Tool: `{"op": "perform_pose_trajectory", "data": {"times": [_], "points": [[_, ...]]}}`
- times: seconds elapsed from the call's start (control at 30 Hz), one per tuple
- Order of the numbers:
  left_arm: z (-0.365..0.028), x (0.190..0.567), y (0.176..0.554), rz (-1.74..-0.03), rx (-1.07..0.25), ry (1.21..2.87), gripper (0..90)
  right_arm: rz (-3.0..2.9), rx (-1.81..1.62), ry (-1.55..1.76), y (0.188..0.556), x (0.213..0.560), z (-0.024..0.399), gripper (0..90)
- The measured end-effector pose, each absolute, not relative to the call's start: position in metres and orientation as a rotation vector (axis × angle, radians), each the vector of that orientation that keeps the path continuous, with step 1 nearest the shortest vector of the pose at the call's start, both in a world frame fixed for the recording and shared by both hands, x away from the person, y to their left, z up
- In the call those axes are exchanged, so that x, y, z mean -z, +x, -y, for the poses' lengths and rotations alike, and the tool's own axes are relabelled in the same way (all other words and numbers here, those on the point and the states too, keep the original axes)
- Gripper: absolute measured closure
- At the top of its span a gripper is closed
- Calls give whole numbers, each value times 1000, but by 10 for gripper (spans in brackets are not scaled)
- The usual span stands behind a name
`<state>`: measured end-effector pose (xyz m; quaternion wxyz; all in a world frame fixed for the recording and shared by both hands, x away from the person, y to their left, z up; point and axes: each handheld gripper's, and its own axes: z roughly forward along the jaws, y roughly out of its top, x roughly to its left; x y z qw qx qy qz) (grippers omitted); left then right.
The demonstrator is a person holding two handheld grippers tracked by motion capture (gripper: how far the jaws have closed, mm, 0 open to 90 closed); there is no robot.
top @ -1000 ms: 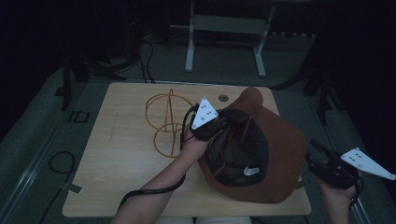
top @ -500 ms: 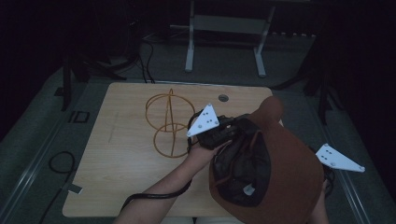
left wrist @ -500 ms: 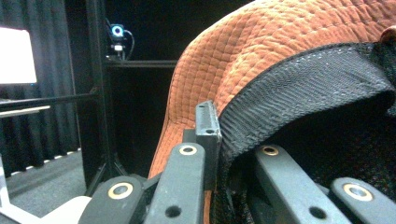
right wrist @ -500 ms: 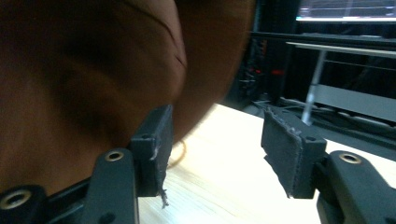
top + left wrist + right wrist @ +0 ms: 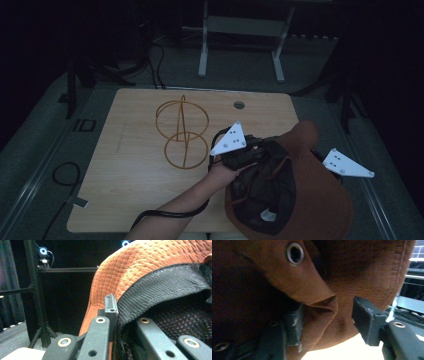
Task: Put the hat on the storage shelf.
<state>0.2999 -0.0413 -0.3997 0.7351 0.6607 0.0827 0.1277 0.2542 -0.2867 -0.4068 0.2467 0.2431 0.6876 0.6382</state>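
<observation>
A quilted rust hat (image 5: 310, 200) with black mesh lining is pinched at its rim by the left gripper (image 5: 113, 315); a suede-like fold lies between the right gripper's (image 5: 327, 315) parted jaws, which have just been closing. A round wire rack (image 5: 181, 132) is left on the wooden table (image 5: 130, 170).

The room is dim, its far side nearly black; a light wooden table (image 5: 135, 165) with rounded corners stands on grey floor (image 5: 45, 165); a round cable hole (image 5: 239, 105) sits near the table's far edge; beyond that edge stands a pale metal frame (image 5: 240, 35) on two legs; dark stands and cables (image 5: 150, 55) lie left of the frame; a black cable loop (image 5: 62, 175) lies on the floor left of the table.
</observation>
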Motion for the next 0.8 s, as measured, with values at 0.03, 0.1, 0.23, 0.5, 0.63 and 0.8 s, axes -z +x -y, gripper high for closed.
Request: {"op": "perform_pose_trajectory", "data": {"times": [0.03,0.1,0.23,0.5,0.63,0.8], "points": [[41,399,301,-184,-274,1450,872,-1872,-1743,666,255,406,286,481],[41,399,301,-189,-275,1449,872,-1895,-1768,647,255,406,286,581],[39,400,302,-191,-275,1439,871,-1910,-1785,613,254,406,284,775],[31,403,306,-186,-291,1424,867,-1919,-1790,630,253,407,290,873],[31,401,308,-187,-293,1423,835,-1907,-1803,642,252,406,293,875],[30,397,307,-179,-289,1442,712,-1899,-1820,643,252,402,296,877]]}}
